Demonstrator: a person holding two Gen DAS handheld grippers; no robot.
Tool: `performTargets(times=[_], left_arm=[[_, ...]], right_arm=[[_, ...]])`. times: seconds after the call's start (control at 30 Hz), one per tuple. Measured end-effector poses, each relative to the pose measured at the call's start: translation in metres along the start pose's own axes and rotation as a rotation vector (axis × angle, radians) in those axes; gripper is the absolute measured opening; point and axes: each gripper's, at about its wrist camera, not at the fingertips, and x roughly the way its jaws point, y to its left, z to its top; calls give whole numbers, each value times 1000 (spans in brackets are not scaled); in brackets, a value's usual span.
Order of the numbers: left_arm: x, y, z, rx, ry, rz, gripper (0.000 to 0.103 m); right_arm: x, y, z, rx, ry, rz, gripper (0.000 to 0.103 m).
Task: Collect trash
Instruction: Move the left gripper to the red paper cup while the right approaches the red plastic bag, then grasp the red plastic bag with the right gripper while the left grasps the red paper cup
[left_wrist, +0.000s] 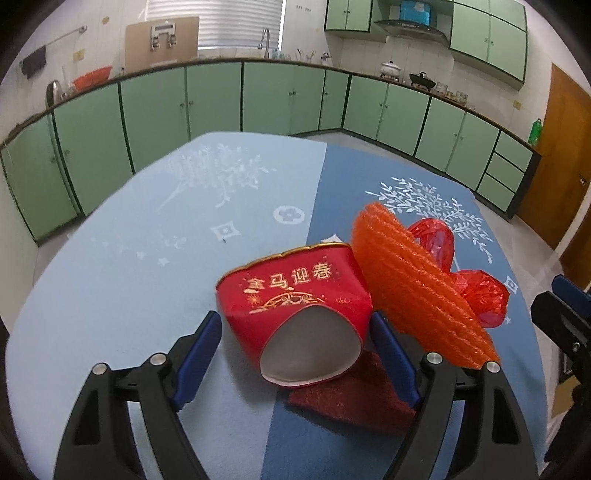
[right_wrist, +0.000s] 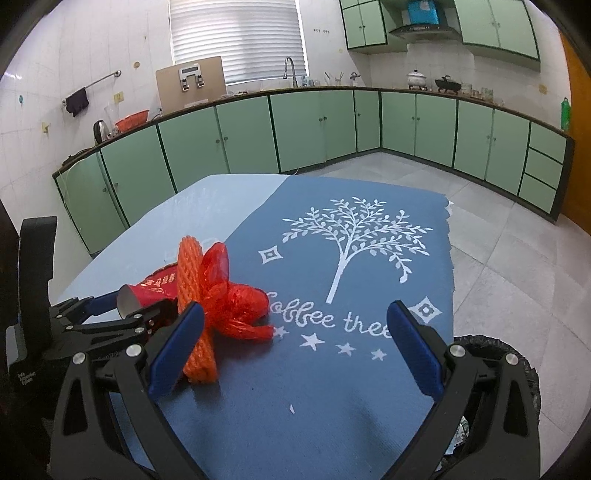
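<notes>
A squashed red paper cup (left_wrist: 295, 295) with gold lettering lies on its side on the blue tablecloth (left_wrist: 147, 258), its mouth facing me. My left gripper (left_wrist: 295, 317) stands open around it, one blue finger on each side; a sliver of cloth shows beside the left finger. An orange foam net (left_wrist: 417, 295) leans against the cup's right side, with a crumpled red plastic bag (left_wrist: 480, 291) behind it. In the right wrist view my right gripper (right_wrist: 295, 350) is open and empty over the cloth, with the foam net (right_wrist: 192, 295) and red bag (right_wrist: 236, 306) by its left finger.
A flat dark red piece (left_wrist: 351, 402) lies under the cup. A black-lined bin (right_wrist: 517, 369) stands on the floor past the table's right edge. Green kitchen cabinets (right_wrist: 258, 129) run along the walls beyond the table.
</notes>
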Motion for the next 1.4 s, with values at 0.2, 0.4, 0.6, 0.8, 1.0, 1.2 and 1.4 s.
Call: performTargets(times=[0.2,0.4,0.6,0.8,1.0,1.2,1.4], left_arm=[[-3,6,0,-23,-13,-14,75],[-19,14,4,-20,-56,5,73],[-25,27,5,-39,-64,22,72],[-21,33,2,-38,-43,21,72],[-12,34,5,-39,-15,7,76],[3,35,6,-77,34,0,79],[11,35,5,-104,51,5,76]], right_arm=[[7,3,3,-8,10,25,96],[16,9,8,-10,32,78,85],[30,20,8,-22,79,118,71],[46,27,1,-8,159,185,42],[38,27,2,-21,149,214,13],[29,25,7,-16,136,219,13],[18,24,10,-27,100,182,13]])
